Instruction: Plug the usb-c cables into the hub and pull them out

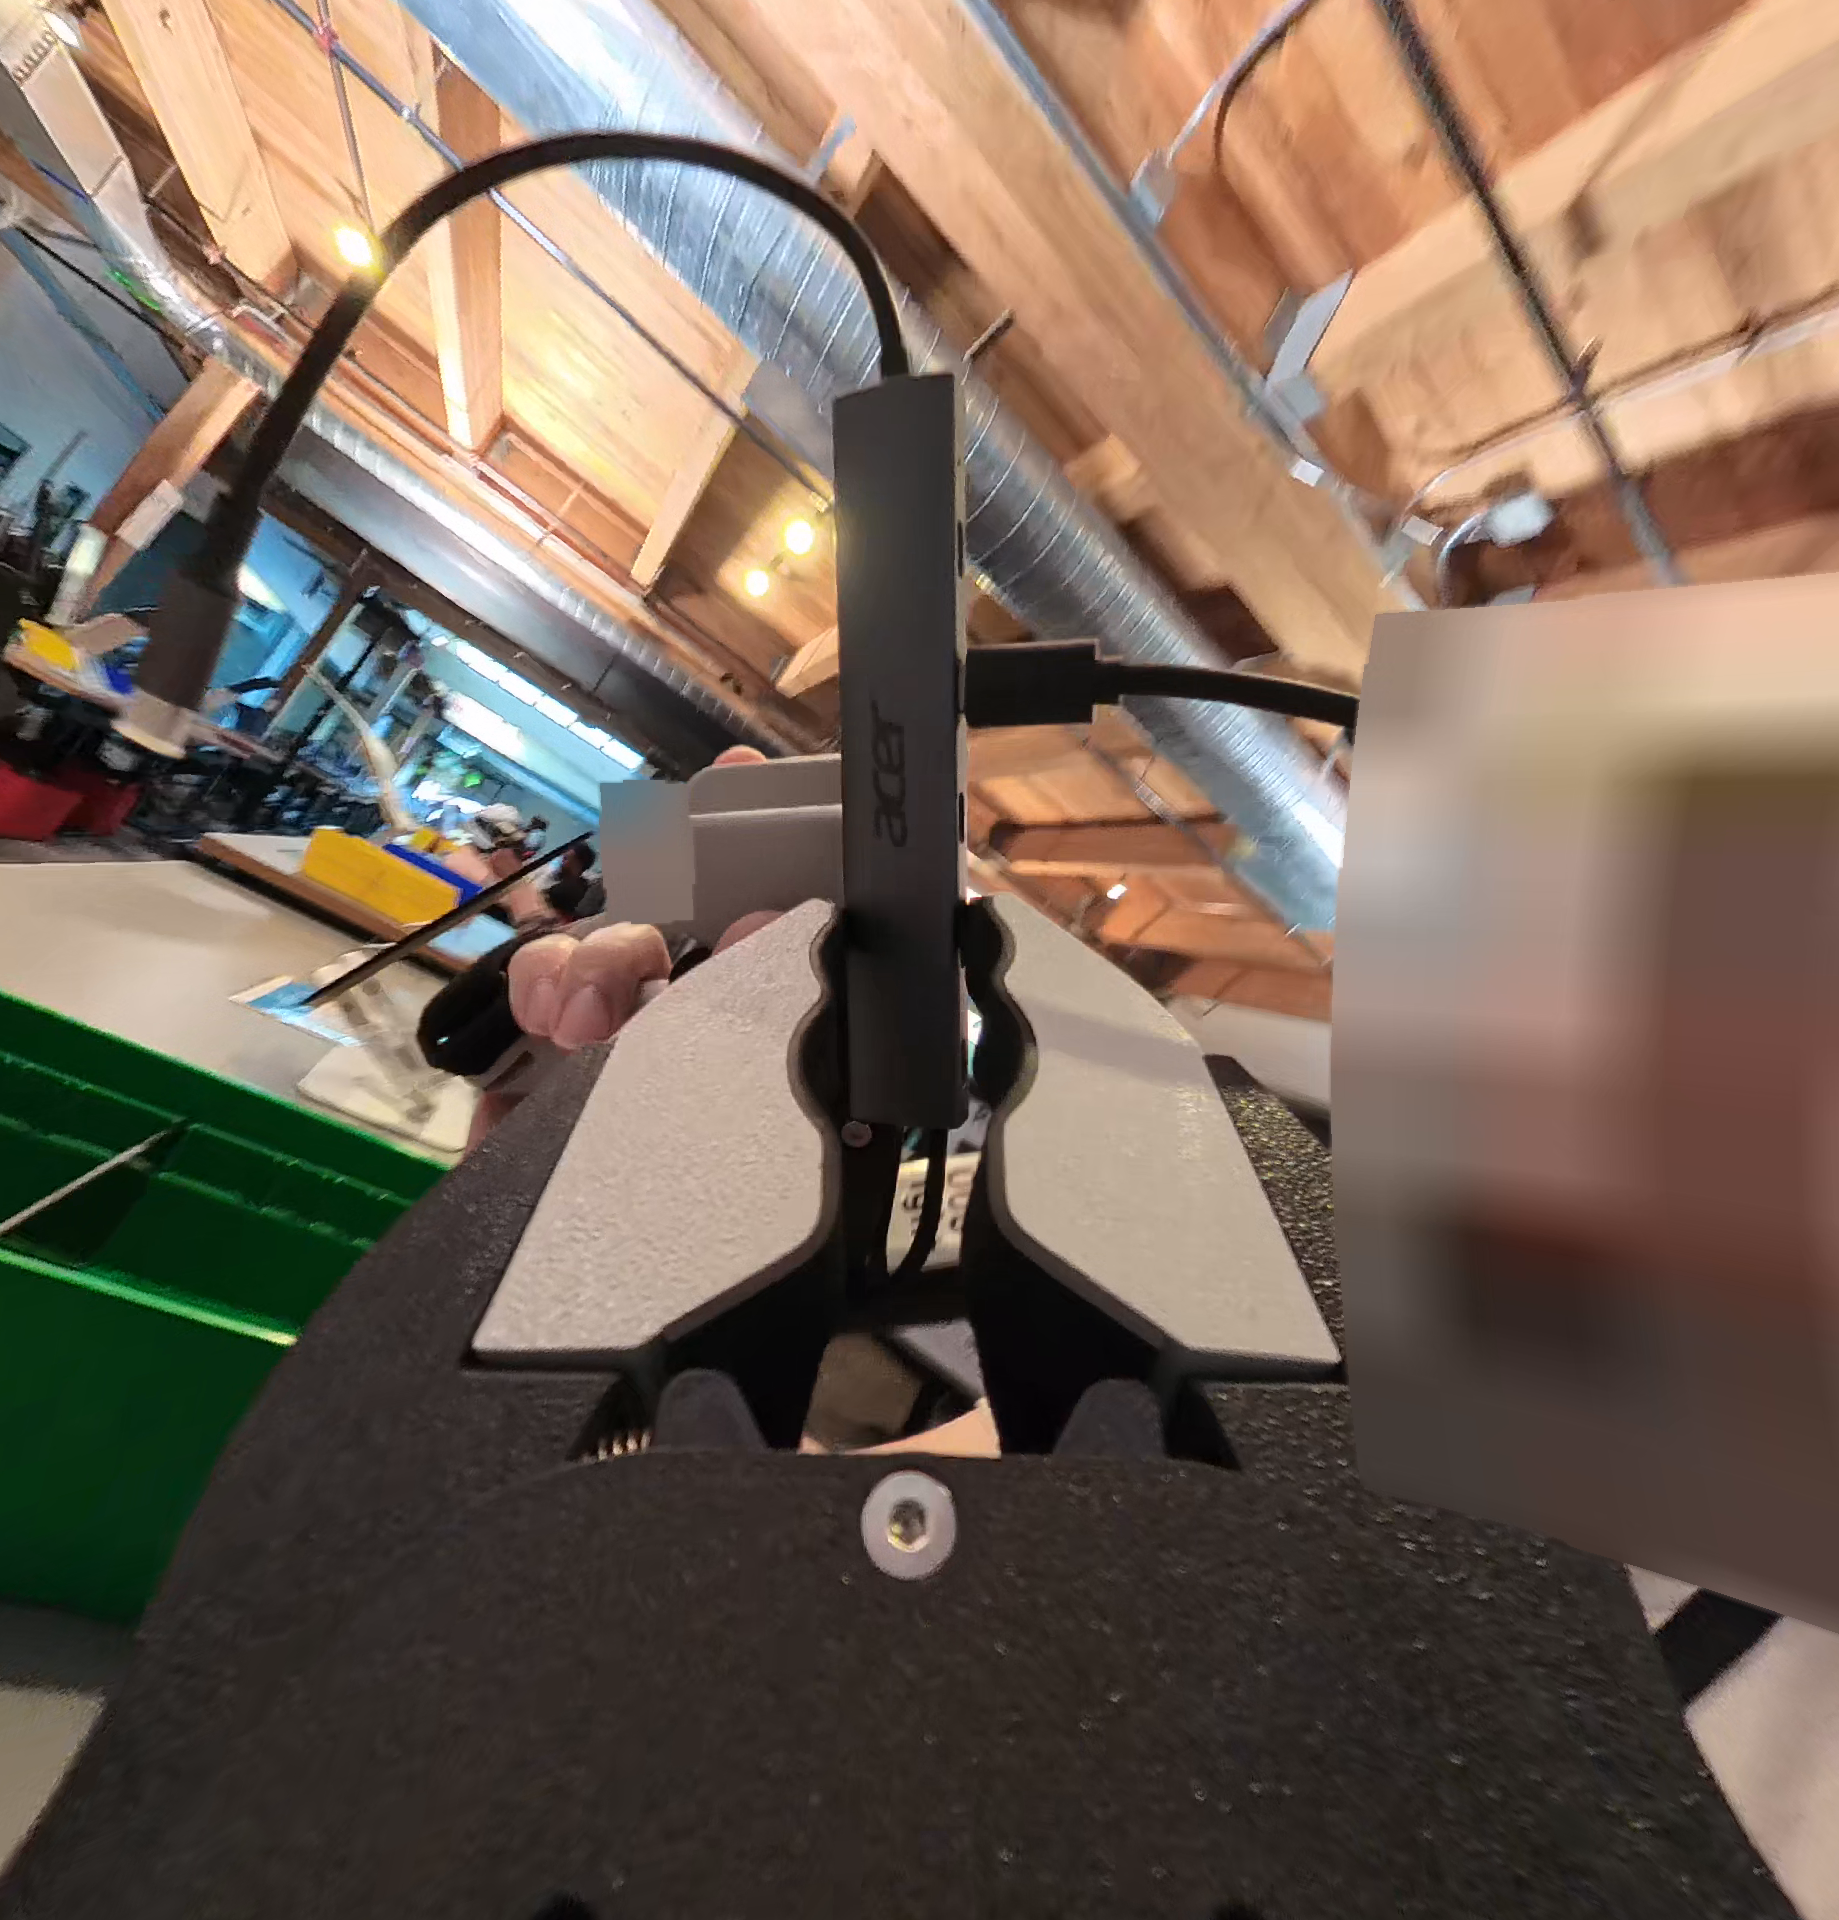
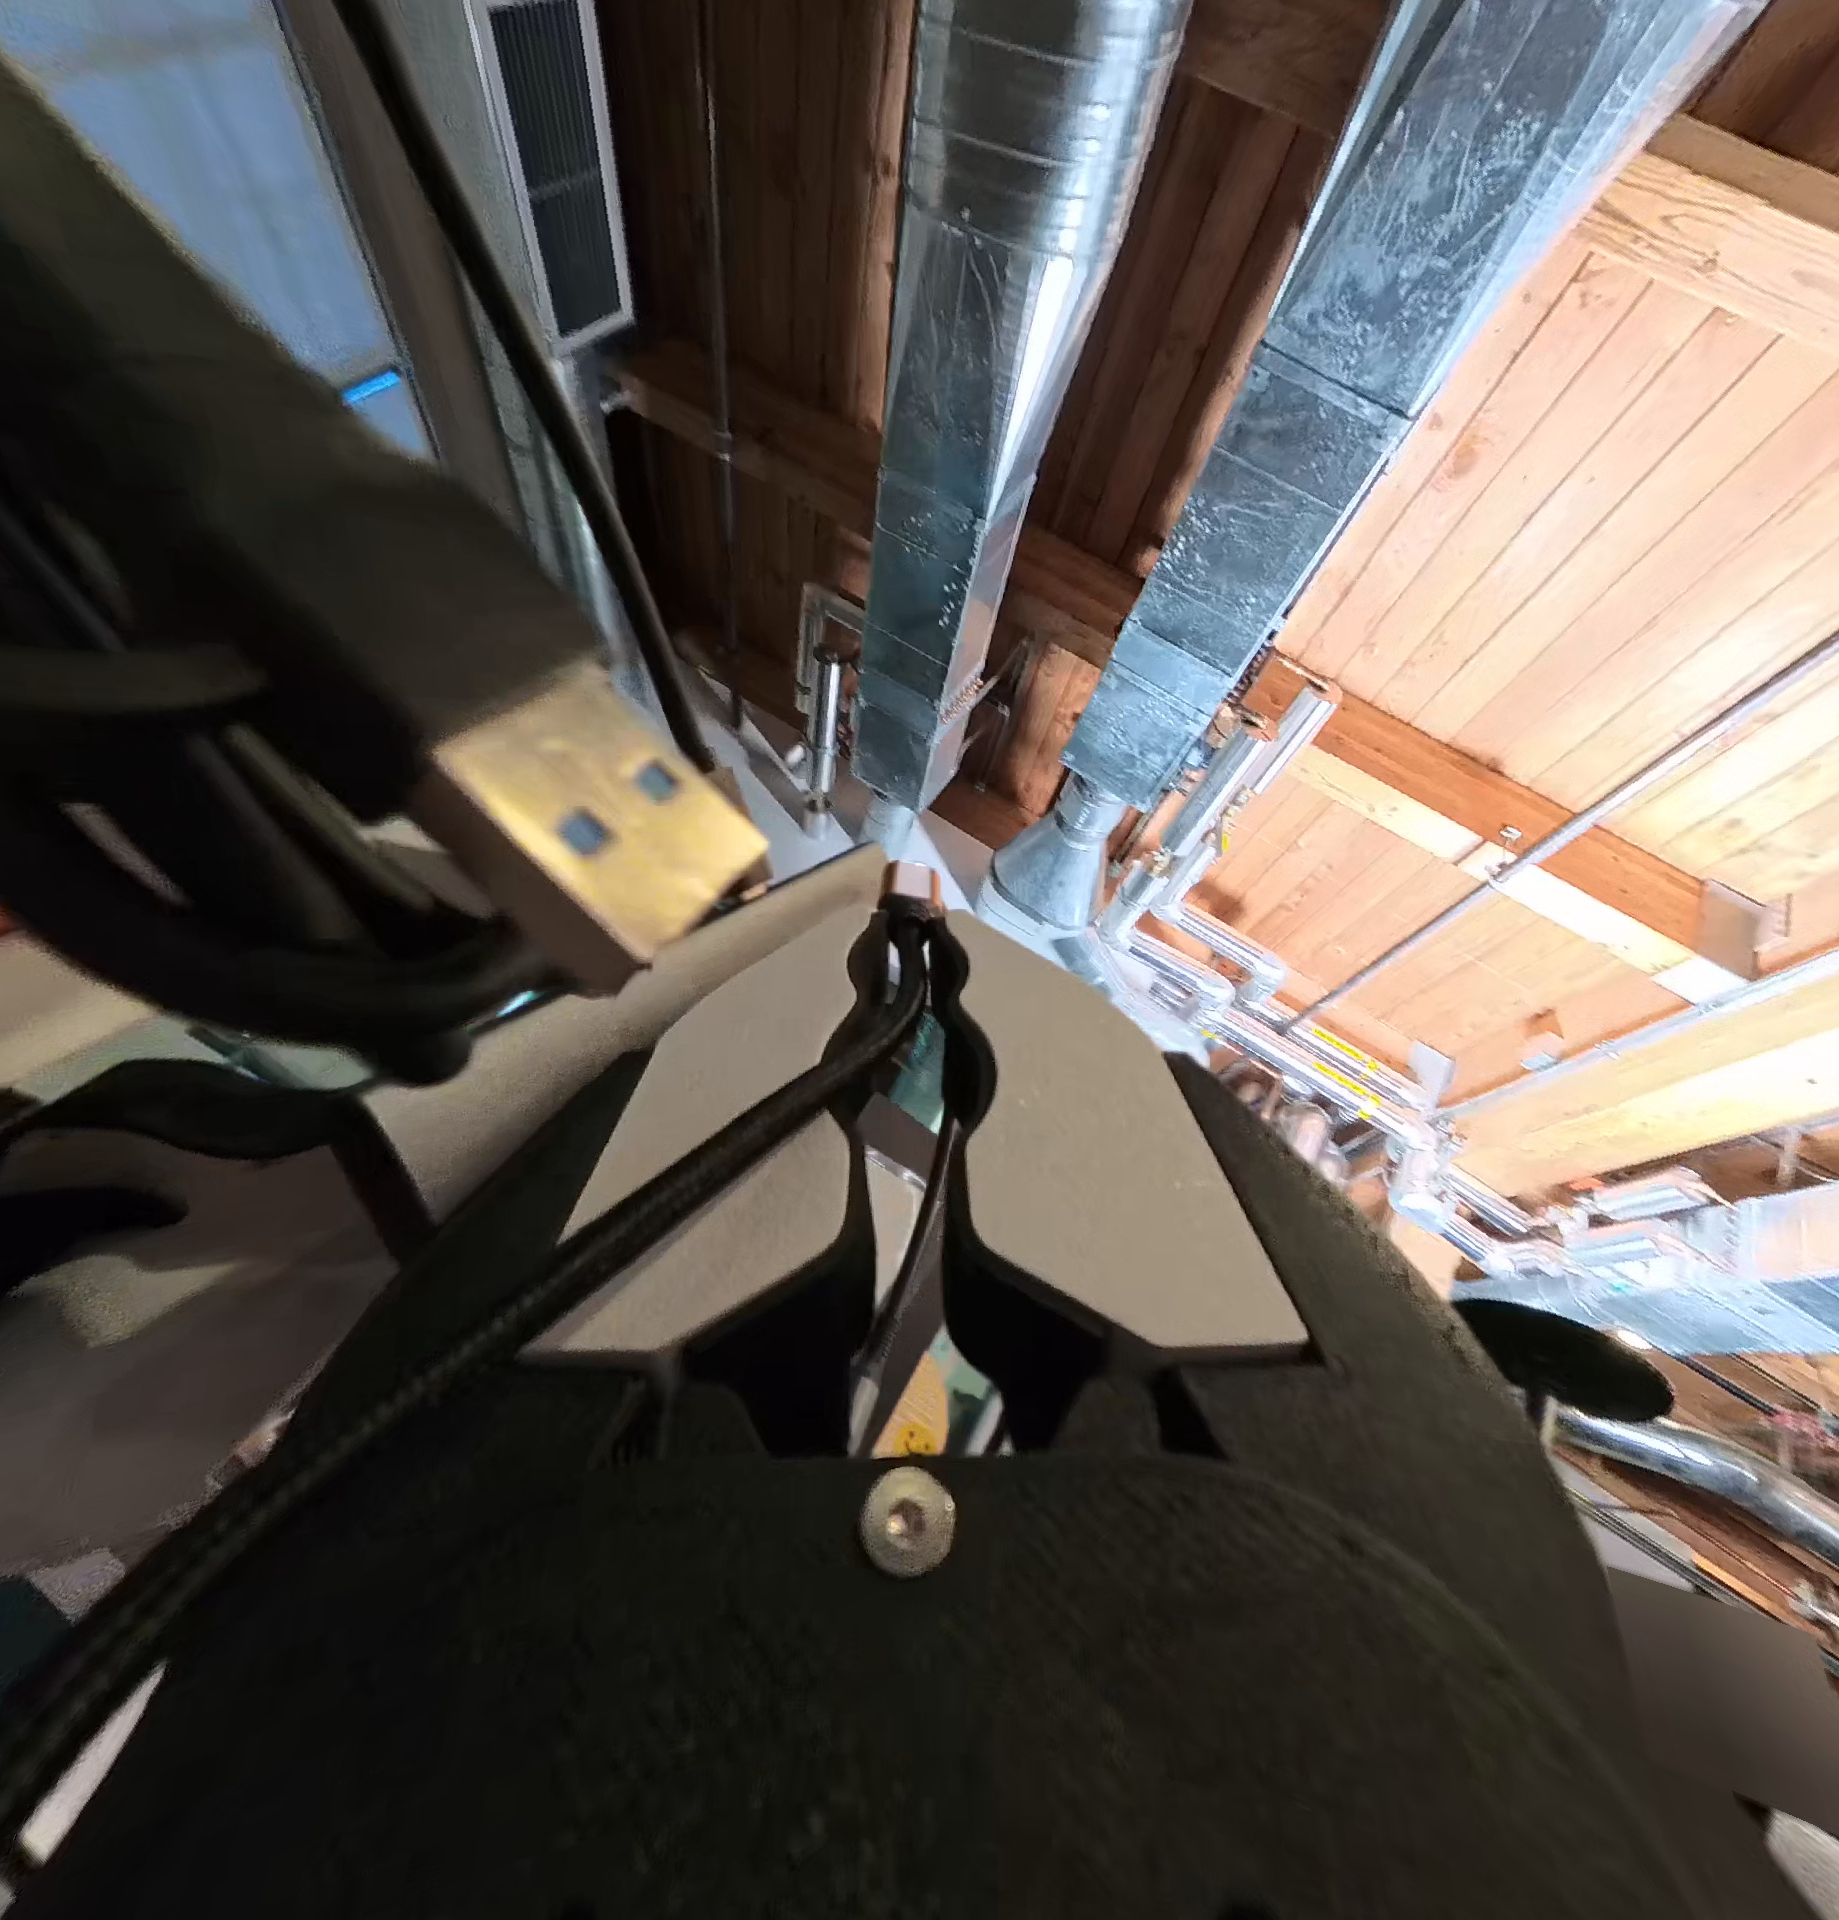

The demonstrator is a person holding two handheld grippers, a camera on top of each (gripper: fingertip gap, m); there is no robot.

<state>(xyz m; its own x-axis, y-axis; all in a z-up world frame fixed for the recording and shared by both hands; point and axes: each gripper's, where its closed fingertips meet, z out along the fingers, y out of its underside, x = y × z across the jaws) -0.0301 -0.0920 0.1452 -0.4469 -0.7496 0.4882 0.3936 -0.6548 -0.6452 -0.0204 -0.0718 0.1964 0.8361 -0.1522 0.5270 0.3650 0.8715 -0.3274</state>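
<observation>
My left gripper [image 1: 902, 935] is shut on the grey hub [image 1: 899, 748], which stands upright between the fingers. The hub's own black cable [image 1: 603, 166] arcs from its top over to the left and ends in a large plug [image 1: 182, 665]. A black cable plug [image 1: 1029, 686] sits in a port on the hub's right side, its cord running right behind a blurred patch. My right gripper [image 2: 913, 935] is shut on a braided black usb-c cable [image 2: 686, 1153], whose metal tip [image 2: 913, 881] pokes out past the fingertips. A large metal plug [image 2: 603, 821] hangs close at the left.
A green bin [image 1: 94, 1247] sits at the left on a pale table [image 1: 115, 925]. A person's fingers [image 1: 572, 987] show behind the left gripper. Yellow and blue bins [image 1: 375, 878] stand farther back. Both views tilt up at wooden ceiling beams and silver ducts [image 2: 956, 416].
</observation>
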